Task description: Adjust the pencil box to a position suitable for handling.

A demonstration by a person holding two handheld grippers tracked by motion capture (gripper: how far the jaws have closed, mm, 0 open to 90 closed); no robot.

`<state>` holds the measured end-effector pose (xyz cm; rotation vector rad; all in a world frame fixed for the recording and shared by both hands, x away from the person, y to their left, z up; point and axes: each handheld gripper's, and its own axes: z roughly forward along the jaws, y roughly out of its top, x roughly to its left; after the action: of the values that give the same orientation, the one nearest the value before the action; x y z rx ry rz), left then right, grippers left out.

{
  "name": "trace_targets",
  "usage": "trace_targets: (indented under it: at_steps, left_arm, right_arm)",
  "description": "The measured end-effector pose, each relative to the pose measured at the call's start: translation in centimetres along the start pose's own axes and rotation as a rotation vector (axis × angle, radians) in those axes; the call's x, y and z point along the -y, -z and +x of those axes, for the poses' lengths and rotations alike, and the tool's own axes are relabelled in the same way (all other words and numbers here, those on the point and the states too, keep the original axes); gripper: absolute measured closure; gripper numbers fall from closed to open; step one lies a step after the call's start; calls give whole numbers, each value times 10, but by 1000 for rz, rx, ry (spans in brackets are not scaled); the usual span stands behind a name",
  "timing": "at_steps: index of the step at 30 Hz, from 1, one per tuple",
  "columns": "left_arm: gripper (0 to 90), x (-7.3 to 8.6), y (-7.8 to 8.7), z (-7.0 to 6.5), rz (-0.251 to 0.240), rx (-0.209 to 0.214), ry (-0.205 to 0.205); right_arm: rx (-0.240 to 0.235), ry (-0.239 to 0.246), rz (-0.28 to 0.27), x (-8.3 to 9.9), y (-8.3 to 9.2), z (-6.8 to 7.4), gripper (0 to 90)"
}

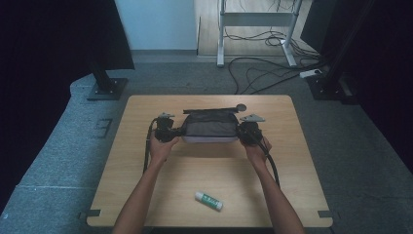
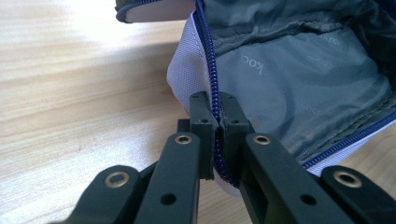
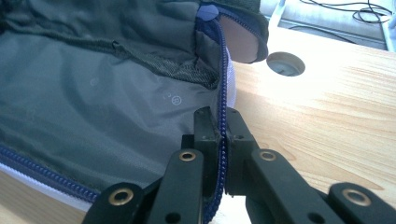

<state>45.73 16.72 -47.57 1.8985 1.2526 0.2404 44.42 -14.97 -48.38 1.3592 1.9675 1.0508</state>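
An unzipped pouch with pale lilac outside, grey lining and a blue zipper lies open at the middle of the wooden table. My left gripper is shut on the zipper edge at the pouch's left end; in the left gripper view the gripper pinches the blue zipper beside the grey lining. My right gripper is shut on the right end's rim; in the right gripper view the gripper clamps the zipper next to the lining.
A white glue stick with a green label lies near the table's front edge. A round cable hole sits in the tabletop behind the pouch's right end. Cables and stand feet are on the floor beyond the table.
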Motion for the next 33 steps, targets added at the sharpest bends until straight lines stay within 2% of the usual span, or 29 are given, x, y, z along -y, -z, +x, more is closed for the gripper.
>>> trace_targets:
  at_steps: [6, 11, 14, 20, 33]
  left_arm:
    - [871, -1, 13, -5, -16, 3, -27]
    - [872, -1, 20, -10, -25, 6, -46]
    - [873, 1, 23, -12, -27, 11, -54]
    - [874, 3, 30, -14, -40, 21, -60]
    - [874, 20, 43, -15, -70, 51, -61]
  right_arm:
    - [-11, 11, -39, 1, 14, 4, 859]
    - [-21, 0, -51, 2, 19, 4, 859]
    - [-24, 8, -50, 3, 22, 5, 859]
    - [-28, 29, -68, 2, 32, 9, 859]
    - [-44, 39, -104, 10, 49, 19, 860]
